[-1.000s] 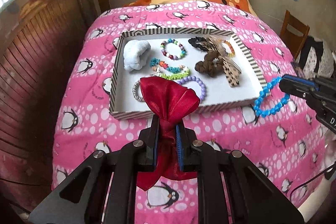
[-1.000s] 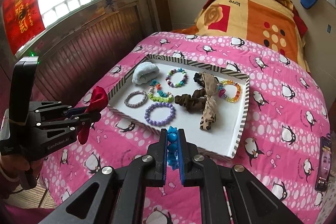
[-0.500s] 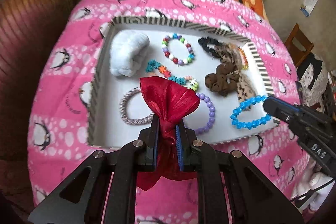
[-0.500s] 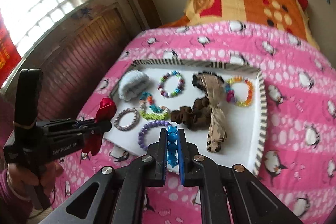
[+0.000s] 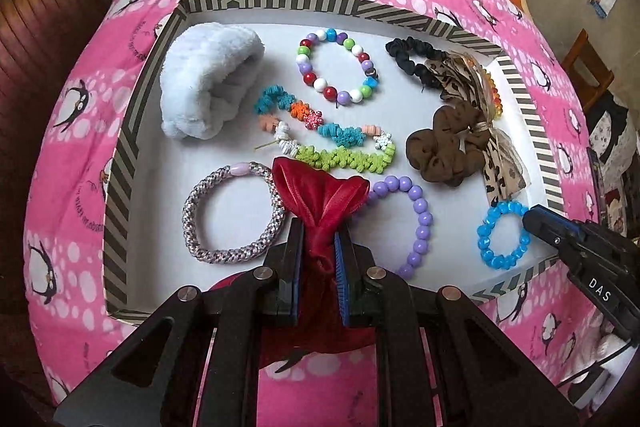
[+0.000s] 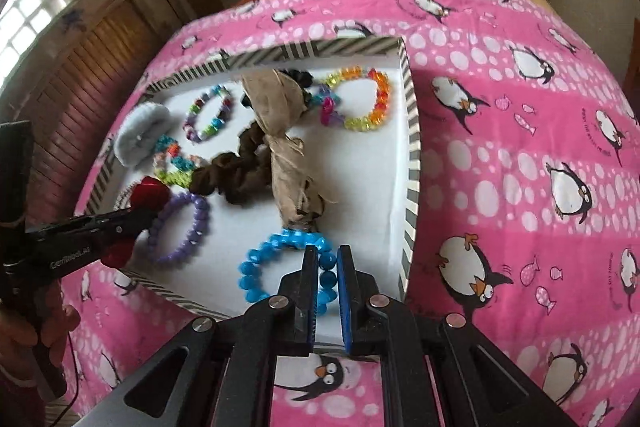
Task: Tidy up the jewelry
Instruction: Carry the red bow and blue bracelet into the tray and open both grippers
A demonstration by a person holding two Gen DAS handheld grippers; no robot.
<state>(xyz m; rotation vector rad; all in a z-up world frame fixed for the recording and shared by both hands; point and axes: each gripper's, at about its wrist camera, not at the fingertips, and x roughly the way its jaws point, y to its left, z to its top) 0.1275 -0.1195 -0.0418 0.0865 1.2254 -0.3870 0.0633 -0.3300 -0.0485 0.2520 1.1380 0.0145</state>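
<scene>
Most pieces are already laid in the white tray with striped rim (image 5: 120, 163) on the bed. A red velvet scrunchie (image 5: 320, 203) is clenched by the left tool (image 5: 320, 247), and a blue beaded bracelet (image 6: 280, 259) by the right tool (image 6: 328, 267); both are held over the tray's near edge, not yet released.

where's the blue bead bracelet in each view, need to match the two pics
Left wrist view: the blue bead bracelet sits at lower right, over the tray's near right corner, pinched by the right tool.
Right wrist view: the same bracelet is low centre, just above the camera's own fingers.
Shared landmark: the brown scrunchie inside the striped-rim tray.
</scene>
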